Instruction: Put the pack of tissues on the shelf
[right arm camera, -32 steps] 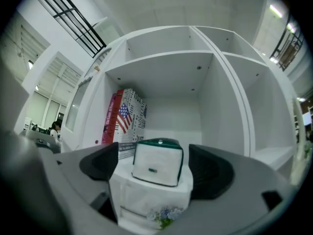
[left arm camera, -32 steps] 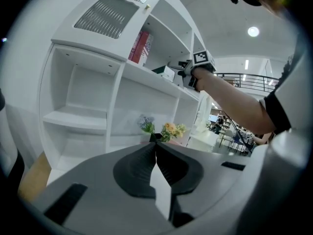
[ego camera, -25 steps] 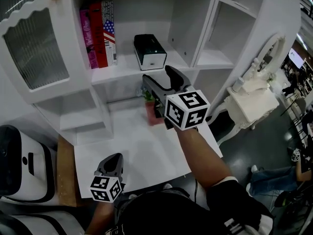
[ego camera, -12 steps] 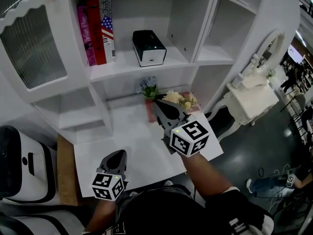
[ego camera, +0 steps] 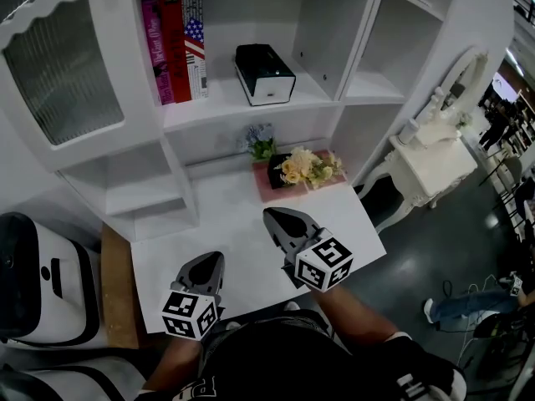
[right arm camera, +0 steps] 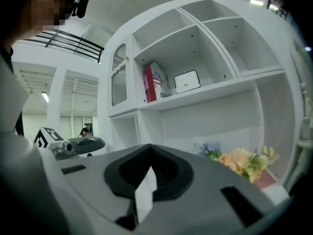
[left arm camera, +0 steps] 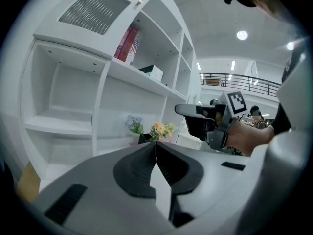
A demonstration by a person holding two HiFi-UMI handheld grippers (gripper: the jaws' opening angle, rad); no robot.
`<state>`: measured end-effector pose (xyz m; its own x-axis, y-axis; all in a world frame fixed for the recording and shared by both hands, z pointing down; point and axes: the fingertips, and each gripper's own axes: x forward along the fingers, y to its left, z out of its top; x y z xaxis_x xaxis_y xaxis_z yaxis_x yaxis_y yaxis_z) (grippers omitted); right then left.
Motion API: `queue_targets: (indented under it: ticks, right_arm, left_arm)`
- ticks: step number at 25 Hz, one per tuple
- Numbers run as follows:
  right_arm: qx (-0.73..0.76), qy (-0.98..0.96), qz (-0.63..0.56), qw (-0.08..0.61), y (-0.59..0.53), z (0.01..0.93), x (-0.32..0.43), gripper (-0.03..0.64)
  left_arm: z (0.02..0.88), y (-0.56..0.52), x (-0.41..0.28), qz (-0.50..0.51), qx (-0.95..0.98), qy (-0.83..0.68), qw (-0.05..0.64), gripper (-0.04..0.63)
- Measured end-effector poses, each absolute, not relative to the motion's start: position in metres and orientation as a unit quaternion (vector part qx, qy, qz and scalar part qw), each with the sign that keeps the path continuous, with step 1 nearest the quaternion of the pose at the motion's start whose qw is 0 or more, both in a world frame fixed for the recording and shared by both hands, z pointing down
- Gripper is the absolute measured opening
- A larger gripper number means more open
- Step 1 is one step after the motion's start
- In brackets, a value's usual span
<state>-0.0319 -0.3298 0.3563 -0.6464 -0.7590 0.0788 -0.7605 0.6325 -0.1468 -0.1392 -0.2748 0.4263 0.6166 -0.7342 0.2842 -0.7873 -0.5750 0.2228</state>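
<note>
The pack of tissues [ego camera: 265, 73], a black and white box, lies on the middle shelf [ego camera: 226, 98] next to the books, and nothing touches it. It also shows small in the left gripper view as the pack [left arm camera: 152, 72] and in the right gripper view as the pack [right arm camera: 187, 81]. My right gripper [ego camera: 272, 216] hovers over the white desk, well below and in front of the shelf, jaws shut and empty. My left gripper [ego camera: 212, 261] hangs near the desk's front edge, also shut with nothing in it.
Red and pink books [ego camera: 175, 40] stand left of the pack. A flower arrangement [ego camera: 305, 167] on a pink base sits at the back of the desk [ego camera: 234, 232]. A white side table [ego camera: 435, 161] stands to the right, a white machine [ego camera: 33, 282] to the left.
My right gripper has drawn back from the shelf and down over the desk, and its jaws have shut. The tissue pack stays on the shelf. The left gripper barely moved.
</note>
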Motion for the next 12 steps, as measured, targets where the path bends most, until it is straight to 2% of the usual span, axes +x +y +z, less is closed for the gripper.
queue_targets:
  ticks: [12]
  right_arm:
    - [0.467,-0.879,0.097,0.011,-0.284,0.381,-0.028,0.008]
  left_arm:
    - [0.424,-0.262,-0.141,0.081,0.907,-0.381,0.159,0.015]
